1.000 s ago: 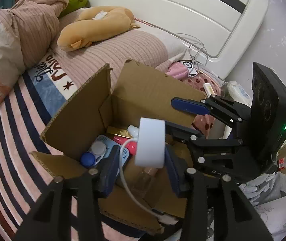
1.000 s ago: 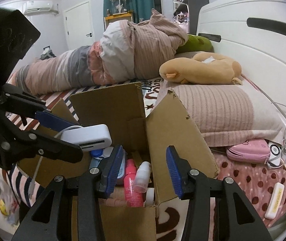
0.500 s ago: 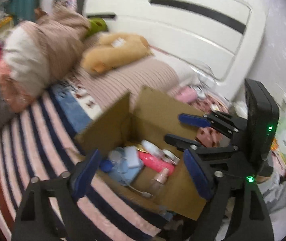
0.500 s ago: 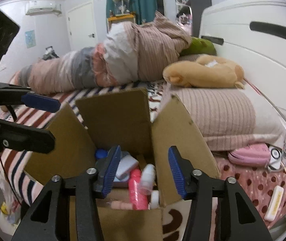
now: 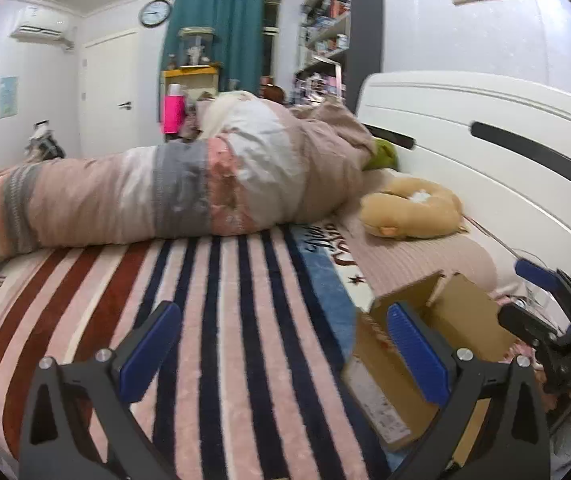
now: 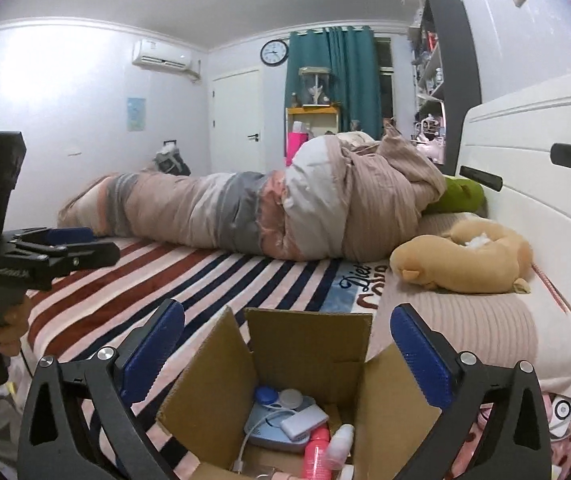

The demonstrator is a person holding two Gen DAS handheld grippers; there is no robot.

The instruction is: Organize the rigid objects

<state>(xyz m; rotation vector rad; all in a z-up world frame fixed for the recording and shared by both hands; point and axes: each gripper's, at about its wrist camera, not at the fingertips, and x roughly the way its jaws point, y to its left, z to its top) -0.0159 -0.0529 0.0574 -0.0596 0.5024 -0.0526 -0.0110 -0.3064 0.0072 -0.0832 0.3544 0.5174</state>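
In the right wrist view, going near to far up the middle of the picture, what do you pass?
Pink bottle → white card reader → back wall of the cardboard box → striped blanket → rolled duvet → teal curtain.

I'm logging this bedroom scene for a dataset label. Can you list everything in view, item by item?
cardboard box: one, brown, open, on the bed
items in box: several, blue, white, pink; exact count unclear
striped blanket: one, pink, navy, red, covering the bed
rolled duvet: one, pink, grey, white, across the bed
plush toy: one, tan, by the headboard
headboard: one, white
wall clock: one, beside the teal curtain
left gripper: jaws opening, nothing between
right gripper: jaws opening, empty, above the box
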